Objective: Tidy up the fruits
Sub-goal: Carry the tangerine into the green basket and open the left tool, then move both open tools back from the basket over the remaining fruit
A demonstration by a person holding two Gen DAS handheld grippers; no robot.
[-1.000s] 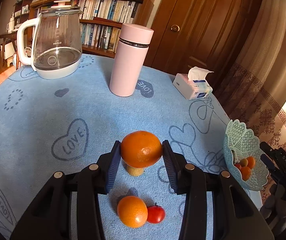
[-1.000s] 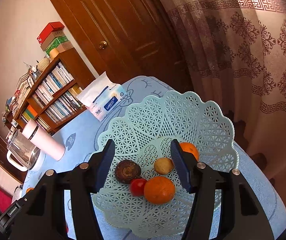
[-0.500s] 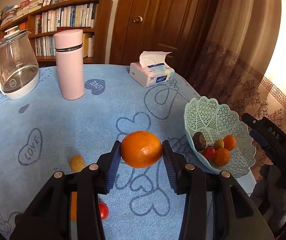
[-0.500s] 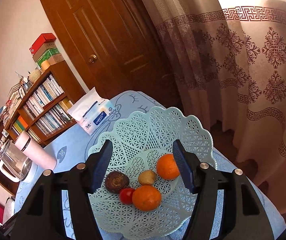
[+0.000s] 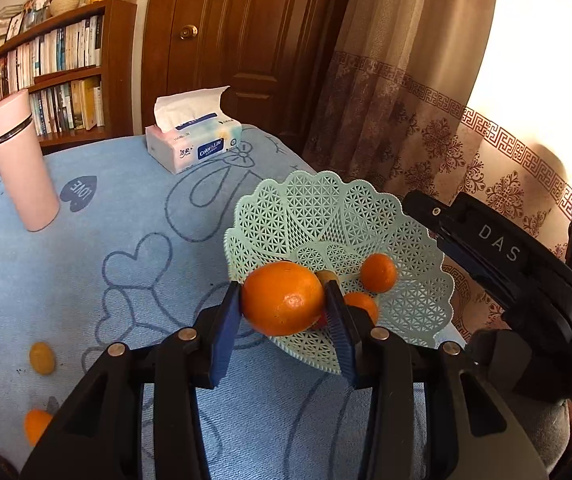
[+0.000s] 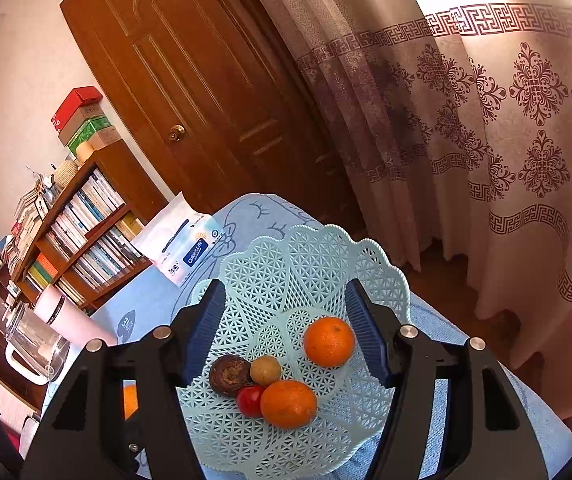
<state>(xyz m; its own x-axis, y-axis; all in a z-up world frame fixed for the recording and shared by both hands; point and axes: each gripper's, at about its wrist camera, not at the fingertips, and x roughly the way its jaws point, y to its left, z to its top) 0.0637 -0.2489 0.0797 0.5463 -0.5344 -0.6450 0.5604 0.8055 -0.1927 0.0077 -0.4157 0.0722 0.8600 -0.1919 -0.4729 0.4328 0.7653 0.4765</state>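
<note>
Between the pads of the left gripper [image 5: 283,300], an orange [image 5: 281,298] is clamped at the near rim of the mint basket [image 5: 326,208]. Right gripper [image 6: 283,332] jaws stand apart, empty, above the basket. At 11 o'clock, the tissue pack [image 5: 193,140] reads "ColorLife".
</note>
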